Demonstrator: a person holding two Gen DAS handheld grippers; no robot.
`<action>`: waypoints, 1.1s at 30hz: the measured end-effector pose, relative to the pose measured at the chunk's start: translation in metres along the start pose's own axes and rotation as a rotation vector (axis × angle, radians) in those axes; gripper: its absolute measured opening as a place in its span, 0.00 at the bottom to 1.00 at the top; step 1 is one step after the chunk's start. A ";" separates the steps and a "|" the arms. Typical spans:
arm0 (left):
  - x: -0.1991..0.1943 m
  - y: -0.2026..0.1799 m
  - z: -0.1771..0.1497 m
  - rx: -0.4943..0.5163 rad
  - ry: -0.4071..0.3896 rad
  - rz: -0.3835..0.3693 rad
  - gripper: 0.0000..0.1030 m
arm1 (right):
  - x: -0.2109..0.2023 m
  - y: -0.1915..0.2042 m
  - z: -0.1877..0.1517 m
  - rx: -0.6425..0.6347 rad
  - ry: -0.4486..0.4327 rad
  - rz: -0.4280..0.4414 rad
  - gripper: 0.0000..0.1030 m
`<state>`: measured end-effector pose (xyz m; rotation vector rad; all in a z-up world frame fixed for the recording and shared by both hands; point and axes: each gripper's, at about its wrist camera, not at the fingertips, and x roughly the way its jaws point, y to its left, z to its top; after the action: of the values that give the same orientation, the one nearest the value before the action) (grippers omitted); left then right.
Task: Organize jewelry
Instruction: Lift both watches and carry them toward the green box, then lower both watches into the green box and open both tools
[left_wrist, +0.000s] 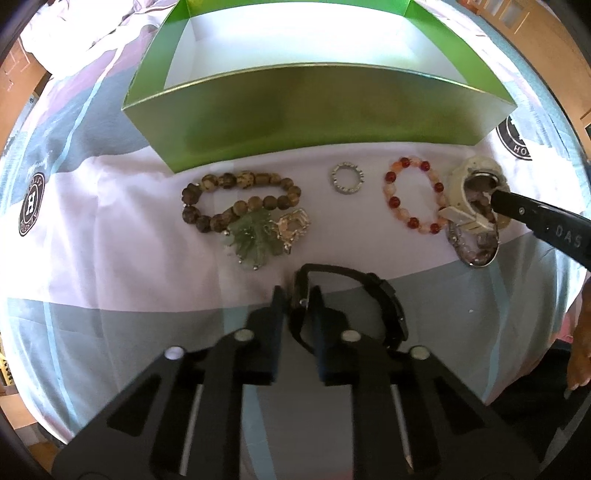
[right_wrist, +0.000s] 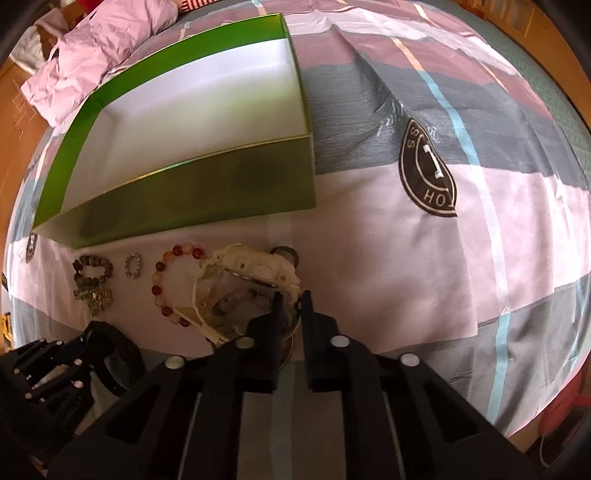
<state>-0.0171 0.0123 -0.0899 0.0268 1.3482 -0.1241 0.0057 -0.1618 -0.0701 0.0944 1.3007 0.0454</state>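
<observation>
Down on the patterned bedsheet (left_wrist: 110, 206), in front of the open green box (left_wrist: 317, 122), the jewelry lies in a row: a brown bead bracelet (left_wrist: 236, 201), a pale green pendant (left_wrist: 255, 240) touching it, a small silver ring (left_wrist: 346, 178), and a red-and-white bead bracelet (left_wrist: 415, 195). Left gripper (left_wrist: 297, 295) points steeply down, jaws nearly together, pinching the band of a black watch (left_wrist: 354, 299) right at the near edge of the row. Over on the right end, the right gripper (right_wrist: 291, 297) has its jaws almost closed too, clamped on the strap of a cream-white watch (right_wrist: 255, 264) that sits atop a silver bangle (left_wrist: 476, 247) and some pale beads. Box interior is white, nothing visible inside. At the right edge of the left view, a hand (left_wrist: 581, 354) shows.
</observation>
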 end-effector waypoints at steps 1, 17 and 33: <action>-0.002 0.000 0.000 0.000 -0.007 -0.005 0.10 | -0.002 0.002 -0.001 -0.006 -0.014 -0.006 0.08; -0.066 0.004 0.019 -0.055 -0.242 0.022 0.10 | -0.046 0.019 0.004 -0.103 -0.174 0.034 0.08; -0.072 0.000 0.016 -0.056 -0.320 0.041 0.10 | -0.056 0.033 -0.008 -0.145 -0.214 0.072 0.08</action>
<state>-0.0173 0.0164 -0.0164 -0.0123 1.0301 -0.0529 -0.0163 -0.1333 -0.0148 0.0215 1.0767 0.1862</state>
